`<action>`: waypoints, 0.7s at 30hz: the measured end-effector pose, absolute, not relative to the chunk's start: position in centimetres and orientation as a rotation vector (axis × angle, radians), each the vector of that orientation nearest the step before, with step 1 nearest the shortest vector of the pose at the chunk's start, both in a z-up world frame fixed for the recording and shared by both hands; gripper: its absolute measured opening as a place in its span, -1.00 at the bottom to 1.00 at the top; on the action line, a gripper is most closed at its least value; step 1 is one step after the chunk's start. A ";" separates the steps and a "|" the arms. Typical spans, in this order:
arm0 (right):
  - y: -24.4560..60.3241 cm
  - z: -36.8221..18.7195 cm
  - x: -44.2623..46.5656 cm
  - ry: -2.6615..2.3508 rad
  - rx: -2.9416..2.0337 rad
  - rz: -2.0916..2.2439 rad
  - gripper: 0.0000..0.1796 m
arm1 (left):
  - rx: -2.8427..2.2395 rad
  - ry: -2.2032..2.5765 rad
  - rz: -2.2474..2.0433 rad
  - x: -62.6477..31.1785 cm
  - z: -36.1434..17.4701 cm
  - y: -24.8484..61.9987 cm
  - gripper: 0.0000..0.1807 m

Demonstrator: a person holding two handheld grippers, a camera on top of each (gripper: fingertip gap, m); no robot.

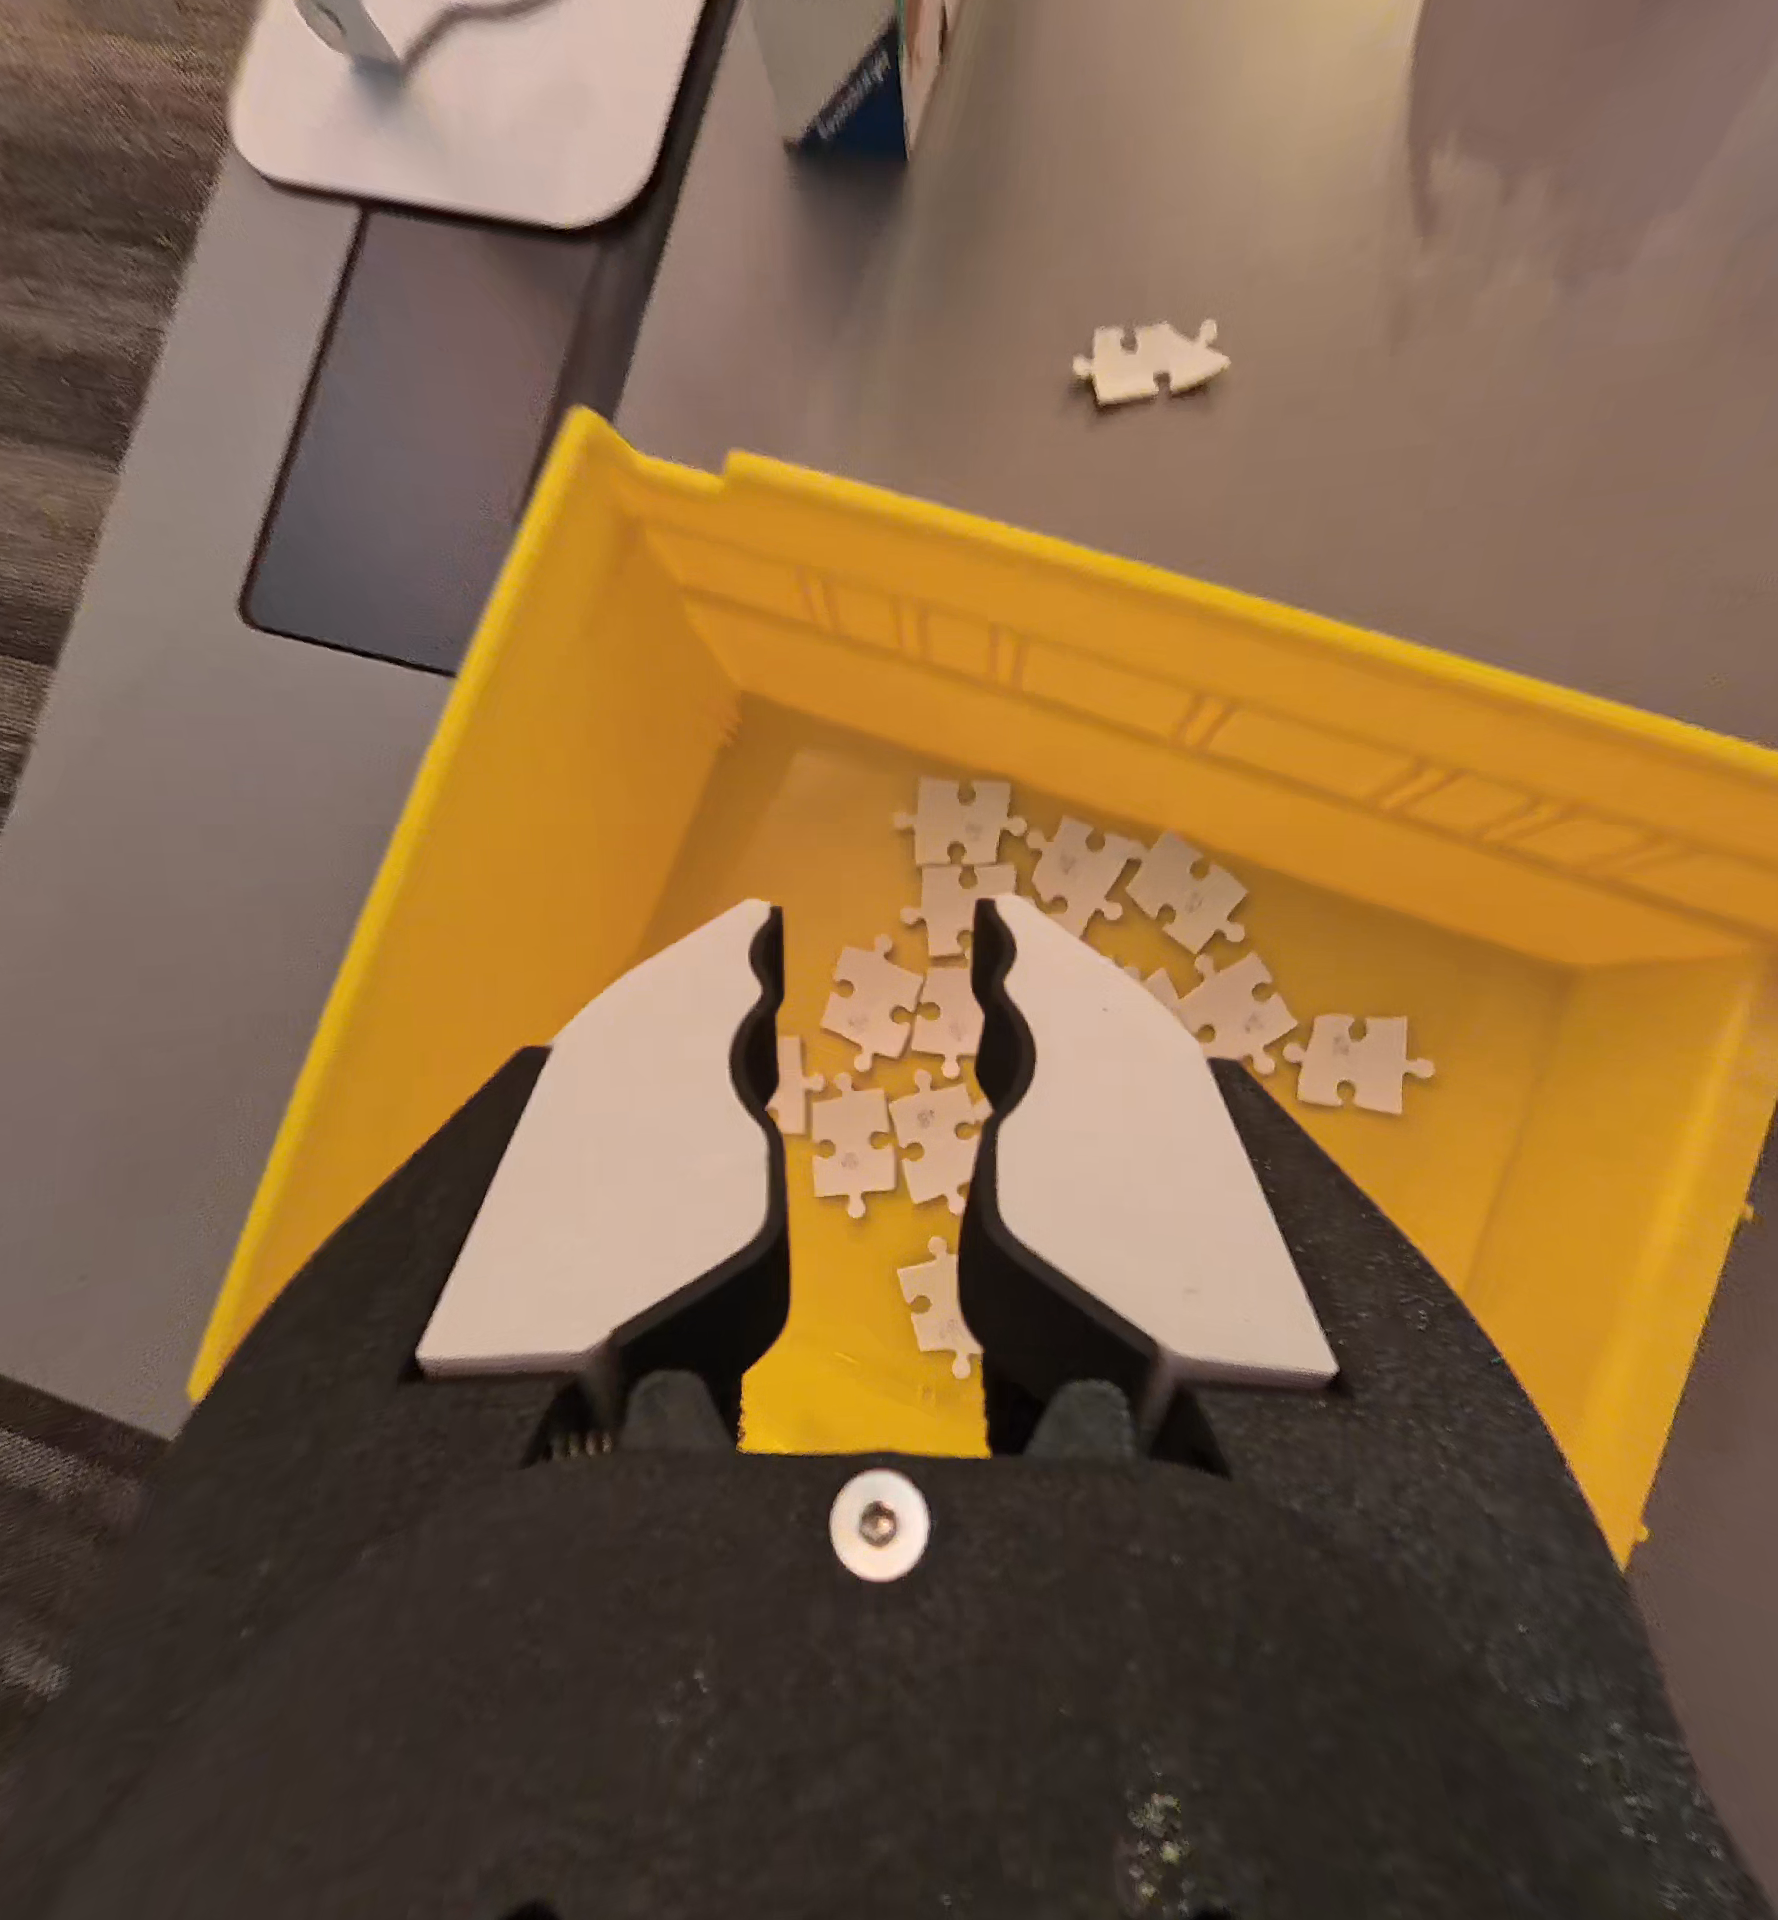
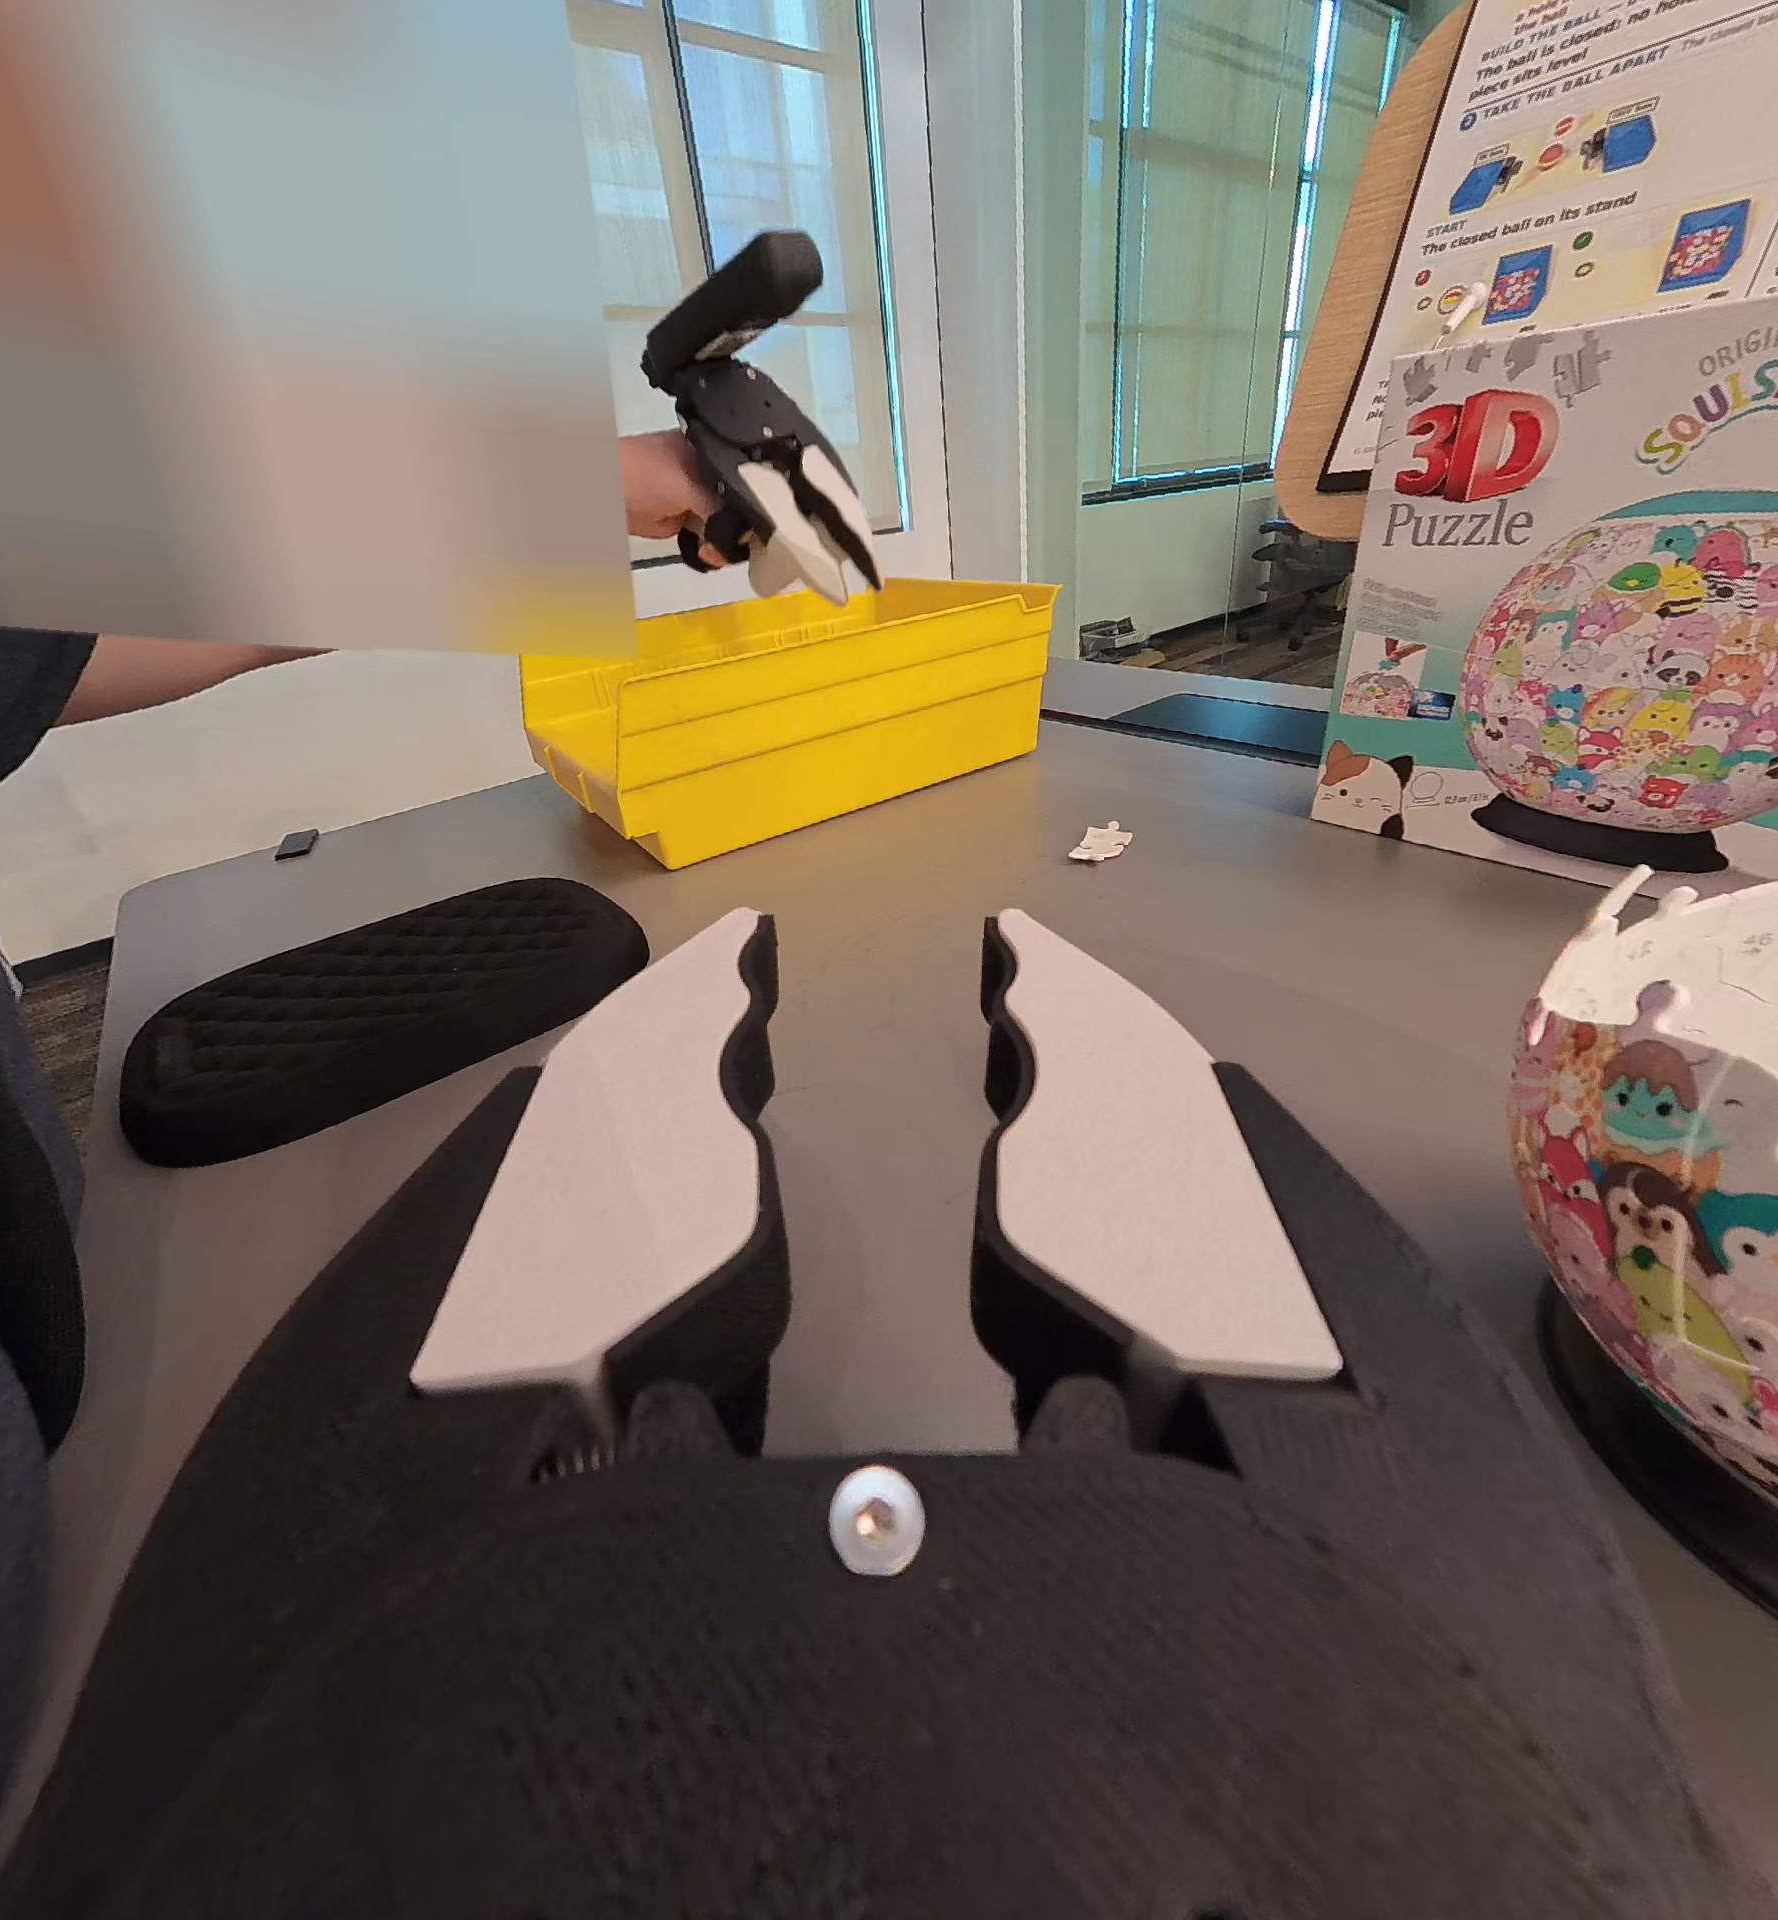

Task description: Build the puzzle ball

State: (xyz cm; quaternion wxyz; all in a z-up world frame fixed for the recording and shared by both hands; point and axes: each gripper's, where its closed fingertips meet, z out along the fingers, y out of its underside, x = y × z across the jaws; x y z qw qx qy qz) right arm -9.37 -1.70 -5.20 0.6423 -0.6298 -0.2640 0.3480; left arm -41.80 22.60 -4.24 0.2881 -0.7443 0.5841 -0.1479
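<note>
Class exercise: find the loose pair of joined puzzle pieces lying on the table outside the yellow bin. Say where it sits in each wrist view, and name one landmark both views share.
Left wrist view: the joined pieces lie upper right of centre, on the grey table beyond the bin's far rim.
Right wrist view: the joined pieces lie small, right of centre, on the table between the bin and the puzzle box.
Shared landmark: the yellow bin.

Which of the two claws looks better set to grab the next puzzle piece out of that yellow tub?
Left. The left claw hangs open right above the loose white puzzle pieces in the yellow plastic bin. The right claw, also open and empty, sits low over the grey table, apart from the bin.
</note>
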 end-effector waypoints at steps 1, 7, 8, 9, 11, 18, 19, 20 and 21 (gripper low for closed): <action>-1.7 -5.2 -9.4 -0.602 -1.436 0.794 -0.58 | -1.984 1.548 -0.392 -41.8 -3.8 22.8 -0.59; -1.7 -5.2 -9.3 -0.598 -1.434 0.800 -0.58 | -2.078 1.419 -0.303 -42.3 -2.9 24.3 -0.46; -1.7 -5.2 -9.4 -0.599 -1.436 0.802 -0.58 | -2.085 1.352 -0.325 -42.0 -2.1 24.3 -0.53; -1.7 -5.2 -9.4 -0.599 -1.437 0.803 -0.58 | -2.070 1.299 -0.356 -41.6 -1.1 24.1 -0.55; -1.7 -5.2 -9.4 -0.602 -1.438 0.808 -0.58 | -1.978 1.200 -0.383 -41.0 1.6 23.9 -0.58; -1.7 -5.1 -9.6 -0.611 -1.429 0.816 -0.57 | -2.088 1.506 -0.072 -43.7 -4.0 23.6 -0.58; -1.7 -5.1 -9.6 -0.611 -1.429 0.817 -0.57 | -2.132 1.610 -0.023 -44.2 -6.1 23.5 -0.54; -1.7 -5.1 -9.6 -0.612 -1.428 0.816 -0.57 | -2.168 1.696 0.048 -45.1 -8.0 23.6 -0.56; -1.8 -5.1 -9.6 -0.613 -1.426 0.817 -0.57 | -2.195 1.757 0.124 -45.9 -9.6 23.9 -0.56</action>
